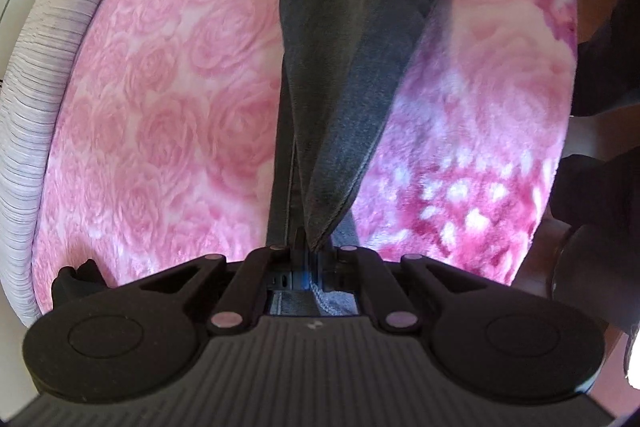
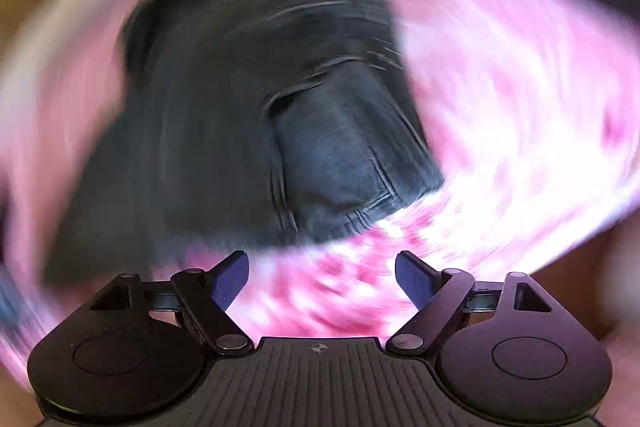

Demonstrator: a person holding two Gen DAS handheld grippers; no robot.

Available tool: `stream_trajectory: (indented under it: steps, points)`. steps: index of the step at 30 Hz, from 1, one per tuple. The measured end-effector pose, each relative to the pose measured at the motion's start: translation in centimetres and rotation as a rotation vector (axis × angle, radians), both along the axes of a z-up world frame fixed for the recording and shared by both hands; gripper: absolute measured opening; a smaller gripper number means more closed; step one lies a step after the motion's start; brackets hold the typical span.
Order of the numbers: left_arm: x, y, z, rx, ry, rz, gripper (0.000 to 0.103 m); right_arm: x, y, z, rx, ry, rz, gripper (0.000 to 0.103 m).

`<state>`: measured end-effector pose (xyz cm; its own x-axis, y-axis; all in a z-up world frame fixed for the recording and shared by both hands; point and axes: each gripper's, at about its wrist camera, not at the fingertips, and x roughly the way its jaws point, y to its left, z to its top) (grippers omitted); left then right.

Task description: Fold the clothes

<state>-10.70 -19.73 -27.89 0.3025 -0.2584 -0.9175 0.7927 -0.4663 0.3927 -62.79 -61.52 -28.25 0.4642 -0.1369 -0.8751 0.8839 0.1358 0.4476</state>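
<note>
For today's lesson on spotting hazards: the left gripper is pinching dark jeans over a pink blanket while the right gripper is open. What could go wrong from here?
1. The left gripper pinches only a narrow bunched edge of the jeans; the denim could slip free.
2. The right gripper is open and holds nothing, so the unsupported side may sag and skew the fold.
3. The plush pink blanket may drag on the jeans and wrinkle them.

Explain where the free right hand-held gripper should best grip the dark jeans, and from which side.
Probably the stitched hem edge of the jeans nearest the open right hand-held gripper, approached from above and the near side: that edge lies flat on the pink blanket, exposed and thick enough to pinch.
</note>
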Motion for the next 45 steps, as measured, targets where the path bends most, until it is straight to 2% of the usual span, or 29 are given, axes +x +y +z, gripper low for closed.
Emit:
stream_trajectory:
  steps: [3, 5, 6, 7, 8, 9, 11, 15, 18, 20, 22, 24, 27, 28, 31, 32, 34, 36, 38, 39, 41, 45]
  points:
    - [0.2, -0.6, 0.1, 0.033, -0.019, -0.031, 0.002, -1.3, -0.5, -4.1, 0.044, -0.129, -0.223, 0.083]
    - [0.2, -0.8, 0.2, 0.048, -0.04, -0.058, 0.002, -1.6, -0.8, -5.4, 0.029, -0.188, -0.312, 0.083]
    - [0.4, -1.0, 0.3, 0.049, -0.049, -0.062, 0.002, -1.7, -0.9, -5.7, 0.016, -0.21, -0.351, 0.079]
    - [0.5, -1.2, 0.5, 0.044, -0.064, -0.072, 0.002, -1.8, -1.2, -5.6, 0.008, -0.196, -0.373, 0.068]
    - [0.6, -1.2, 0.8, 0.039, -0.081, -0.082, 0.002, -2.0, -1.6, -5.3, 0.001, -0.171, -0.39, 0.008]
    - [0.7, -1.2, 1.2, 0.031, -0.092, -0.094, 0.002, -2.4, -2.1, -4.5, -0.009, -0.161, -0.375, 0.011]
    - [0.7, -1.1, 2.3, 0.015, -0.096, -0.117, 0.002, -3.3, -3.1, -2.8, -0.031, -0.151, -0.328, 0.009]
    - [-1.0, 0.1, 4.2, -0.023, -0.084, -0.169, 0.002, -4.6, -4.0, 3.9, -0.142, -0.093, -0.218, 0.009]
    - [-2.8, 1.5, 4.0, -0.027, -0.049, -0.171, 0.002, -6.0, -3.2, 7.2, -0.196, -0.004, -0.184, 0.009]
    - [-3.9, 2.4, 2.6, -0.002, -0.03, -0.173, 0.002, -6.7, -2.4, 6.7, -0.173, 0.056, -0.192, 0.009]
    - [-4.7, 2.9, 0.6, 0.031, -0.02, -0.168, 0.002, -6.9, -1.4, 4.7, -0.141, 0.118, -0.18, 0.009]
    - [-5.4, 3.1, -1.6, 0.074, -0.018, -0.174, 0.002, -6.4, -0.8, 2.2, -0.124, 0.205, -0.121, 0.009]
    - [-5.7, 2.6, -2.9, 0.103, -0.023, -0.142, 0.003, -5.8, -0.6, 0.2, -0.107, 0.288, -0.084, 0.009]
    - [-5.7, 2.4, -2.9, 0.111, -0.021, -0.128, 0.007, -6.0, -0.5, 0.2, -0.098, 0.302, -0.073, 0.01]
    - [-4.9, 2.5, -0.6, 0.094, 0.036, -0.093, 0.02, -6.2, -0.6, 1.4, -0.095, 0.327, -0.09, 0.015]
    - [-4.4, 2.5, 0.4, 0.084, 0.066, -0.069, 0.021, -5.9, -0.4, 2.3, -0.122, 0.365, -0.09, 0.022]
    - [-3.3, 2.6, 2.5, 0.06, 0.112, -0.027, 0.029, -4.8, 0.2, 4.4, -0.195, 0.451, -0.088, 0.029]
    - [-2.7, 2.3, 4.6, 0.011, 0.136, -0.024, 0.03, -3.2, 1.0, 6.8, -0.282, 0.528, -0.083, 0.031]
    - [-2.3, 1.3, 6.2, -0.056, 0.151, -0.023, 0.03, -0.9, 1.8, 8.9, -0.37, 0.562, -0.06, 0.032]
    - [-2.3, 0.5, 6.8, -0.088, 0.156, -0.018, 0.03, 1.0, 2.3, 9.9, -0.433, 0.556, 0.0, 0.033]
    - [-2.3, -2.0, 7.3, -0.14, 0.162, 0.017, 0.03, 5.4, 3.1, 10.6, -0.532, 0.507, 0.191, 0.038]
    - [-3.1, -8.0, 7.1, -0.24, 0.189, 0.115, 0.03, 17.1, 4.3, 8.8, -0.73, 0.389, 0.748, 0.053]
